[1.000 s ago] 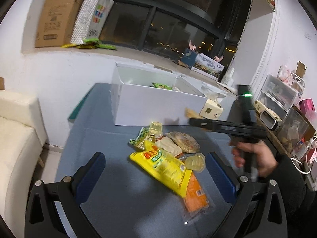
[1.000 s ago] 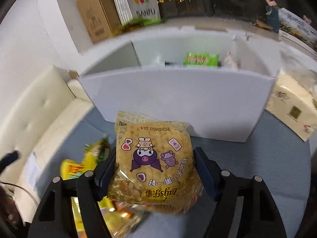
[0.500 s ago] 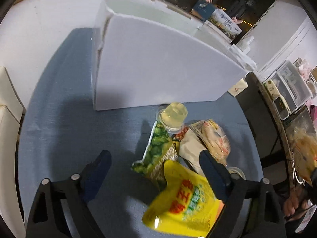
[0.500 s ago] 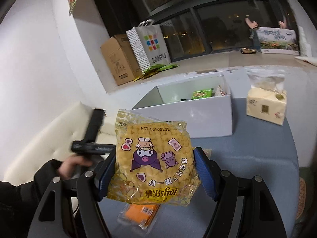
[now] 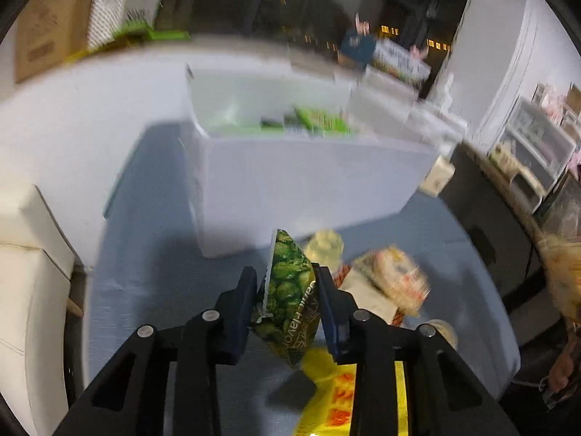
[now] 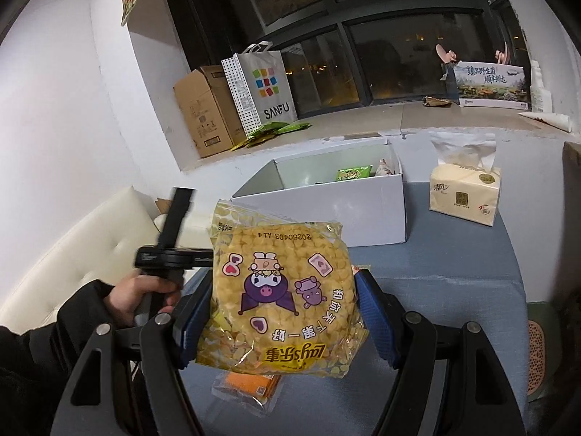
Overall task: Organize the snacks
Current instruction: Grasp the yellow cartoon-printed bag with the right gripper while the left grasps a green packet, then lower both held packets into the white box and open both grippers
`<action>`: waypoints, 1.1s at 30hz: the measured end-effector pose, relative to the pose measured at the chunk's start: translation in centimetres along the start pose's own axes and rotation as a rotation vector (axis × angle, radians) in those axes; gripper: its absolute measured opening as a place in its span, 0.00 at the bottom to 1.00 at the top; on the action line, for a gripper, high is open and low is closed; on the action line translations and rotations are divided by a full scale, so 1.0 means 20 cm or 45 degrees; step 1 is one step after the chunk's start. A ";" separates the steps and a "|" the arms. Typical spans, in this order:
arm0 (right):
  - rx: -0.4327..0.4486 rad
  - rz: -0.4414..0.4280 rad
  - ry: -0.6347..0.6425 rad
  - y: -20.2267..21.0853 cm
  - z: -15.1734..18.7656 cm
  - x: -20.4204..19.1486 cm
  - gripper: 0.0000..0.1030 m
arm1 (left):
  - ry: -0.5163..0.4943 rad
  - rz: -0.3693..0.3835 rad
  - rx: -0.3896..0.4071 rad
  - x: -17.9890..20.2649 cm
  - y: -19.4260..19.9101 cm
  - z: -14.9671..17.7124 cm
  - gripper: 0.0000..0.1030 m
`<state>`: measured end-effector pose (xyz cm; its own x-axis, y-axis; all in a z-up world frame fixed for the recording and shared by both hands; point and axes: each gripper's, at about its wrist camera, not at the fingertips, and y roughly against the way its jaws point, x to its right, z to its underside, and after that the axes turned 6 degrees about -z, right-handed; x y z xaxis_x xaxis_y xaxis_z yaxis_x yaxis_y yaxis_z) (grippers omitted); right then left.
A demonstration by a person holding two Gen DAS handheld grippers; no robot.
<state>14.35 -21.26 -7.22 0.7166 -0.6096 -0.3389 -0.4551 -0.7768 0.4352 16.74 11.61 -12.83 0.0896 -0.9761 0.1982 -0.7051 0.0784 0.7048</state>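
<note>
Pinching a green pea snack bag (image 5: 290, 301) between its blue pads, the left gripper (image 5: 288, 290) carries it clear of the blue tabletop (image 5: 145, 254), the bag's sealed top edge upright and pointing toward the white box (image 5: 308, 181). The right gripper (image 6: 283, 312) is clenched on a yellow Lay's bag (image 6: 279, 301), held flat-faced to the camera and raised above the table, its print upside down in that view.

Below and right of the green bag lies the rest of the heap: a yellow pouch (image 5: 337, 399) under the left gripper's right finger, a pale wrapped bun (image 5: 395, 283), and a jelly cup (image 5: 326, 245) close to the box's front wall. An orange packet (image 6: 250, 388) shows beneath the Lay's bag.

The box stands open-topped at the far side of the table, its near wall plain and unbroken; a green packet (image 6: 354, 173) already lies inside toward the back. Bare tabletop runs between heap and box wall, and a wider bare strip lies left of the box. A tissue pack (image 6: 464, 189) sits just right of the box, near the table's far right edge. The left hand (image 6: 138, 298) grips its tool's handle over the table's left edge, beside a cream sofa (image 6: 72, 261).
</note>
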 end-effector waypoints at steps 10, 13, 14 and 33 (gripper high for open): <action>0.011 0.058 -0.038 -0.12 -0.20 0.09 0.76 | -0.037 0.034 0.316 0.06 0.41 -0.25 0.34; 0.003 0.067 -0.053 -0.21 -0.34 0.14 0.76 | -0.028 0.036 0.340 0.06 0.37 -0.41 0.34; -0.005 0.081 -0.062 -0.26 -0.40 0.16 0.76 | -0.031 0.026 0.347 0.06 0.35 -0.46 0.34; -0.276 0.166 -0.050 -1.00 -0.84 0.43 1.00 | -0.053 -0.155 0.194 -0.03 -0.09 -0.68 1.00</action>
<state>38.51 -8.20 -4.80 0.6361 -0.7116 -0.2984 -0.4155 -0.6418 0.6446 27.51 14.92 -4.92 0.1538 -0.9842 0.0875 -0.7893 -0.0691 0.6101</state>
